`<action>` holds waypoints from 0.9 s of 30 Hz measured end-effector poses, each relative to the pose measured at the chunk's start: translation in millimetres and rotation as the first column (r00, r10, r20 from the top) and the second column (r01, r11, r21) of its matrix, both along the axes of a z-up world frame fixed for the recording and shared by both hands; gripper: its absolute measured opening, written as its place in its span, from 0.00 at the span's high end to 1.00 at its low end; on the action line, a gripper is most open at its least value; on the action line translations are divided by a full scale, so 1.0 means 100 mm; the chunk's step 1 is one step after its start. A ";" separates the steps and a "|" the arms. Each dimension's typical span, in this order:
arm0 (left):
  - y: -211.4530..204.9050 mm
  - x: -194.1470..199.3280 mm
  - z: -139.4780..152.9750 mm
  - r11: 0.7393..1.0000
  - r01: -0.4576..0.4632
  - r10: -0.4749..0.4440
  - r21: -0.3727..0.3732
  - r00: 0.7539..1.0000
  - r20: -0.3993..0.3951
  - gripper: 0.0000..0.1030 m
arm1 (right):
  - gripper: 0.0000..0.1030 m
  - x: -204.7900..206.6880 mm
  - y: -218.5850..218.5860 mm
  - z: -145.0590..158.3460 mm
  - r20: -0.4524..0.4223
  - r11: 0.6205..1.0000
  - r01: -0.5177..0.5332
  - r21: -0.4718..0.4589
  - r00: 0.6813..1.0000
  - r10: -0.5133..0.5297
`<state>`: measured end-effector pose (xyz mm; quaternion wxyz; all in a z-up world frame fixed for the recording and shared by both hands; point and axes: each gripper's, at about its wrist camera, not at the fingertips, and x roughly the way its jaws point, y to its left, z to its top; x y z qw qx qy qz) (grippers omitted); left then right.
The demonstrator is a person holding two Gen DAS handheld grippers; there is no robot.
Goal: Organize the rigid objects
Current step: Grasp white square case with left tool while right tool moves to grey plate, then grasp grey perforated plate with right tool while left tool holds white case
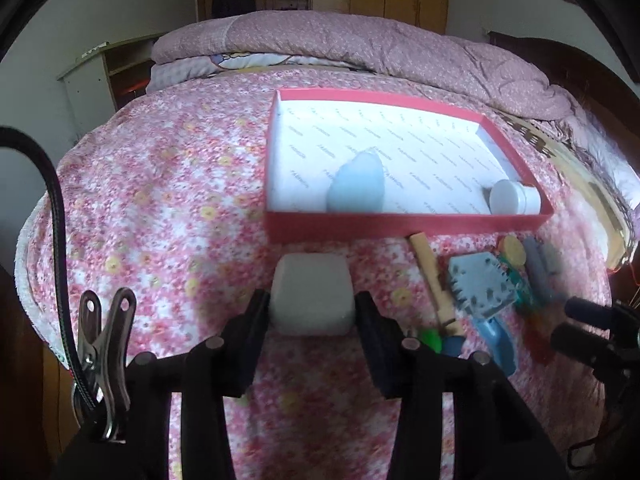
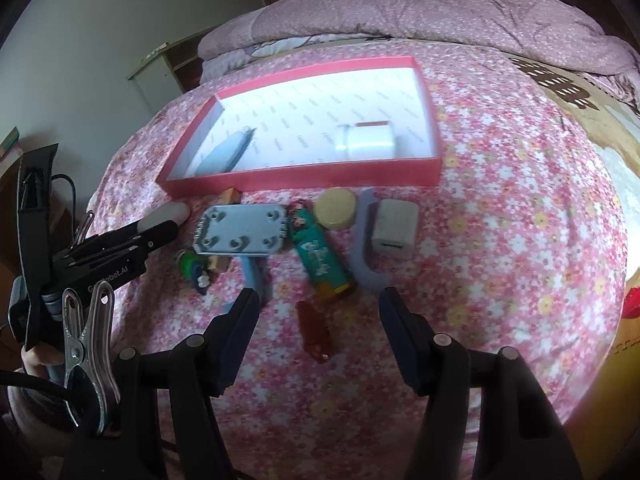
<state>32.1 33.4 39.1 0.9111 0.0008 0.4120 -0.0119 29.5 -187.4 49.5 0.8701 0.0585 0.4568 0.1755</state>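
Left wrist view: your left gripper (image 1: pixel 312 312) has its jaws pinching a white block (image 1: pixel 312 294) on the flowered bedspread (image 1: pixel 160 200), just short of the red tray (image 1: pixel 400 228). The pick appears to be the step in hand. Next, lift the block over the near wall and set it on bare lining, clear of the pale blue piece (image 1: pixel 356 184) and white bottle (image 1: pixel 514 198) already inside. Your right gripper (image 2: pixel 316 308) hangs spread and empty above the remaining pile, a green lighter (image 2: pixel 320 256) nearest. Lining print is unreadable; the left gripper's body reads partly "obot.AI".
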 end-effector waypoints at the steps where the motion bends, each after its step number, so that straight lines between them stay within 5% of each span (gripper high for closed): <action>1: 0.03 -0.01 -0.02 1.000 0.000 0.000 -0.003 1.000 -0.004 0.55 | 0.38 0.00 0.03 0.01 0.001 1.000 -0.011 0.000 1.000 0.011; 17: 0.05 -0.09 -0.20 0.999 0.036 -0.036 -0.027 0.999 0.013 0.42 | 0.36 0.39 0.52 -0.04 -0.076 0.996 -0.072 -0.045 0.995 0.068; 27: 0.07 -0.11 -0.21 0.999 0.037 -0.036 -0.039 0.999 0.024 0.40 | 0.30 0.51 0.75 -0.05 -0.053 0.993 -0.095 -0.066 0.994 0.092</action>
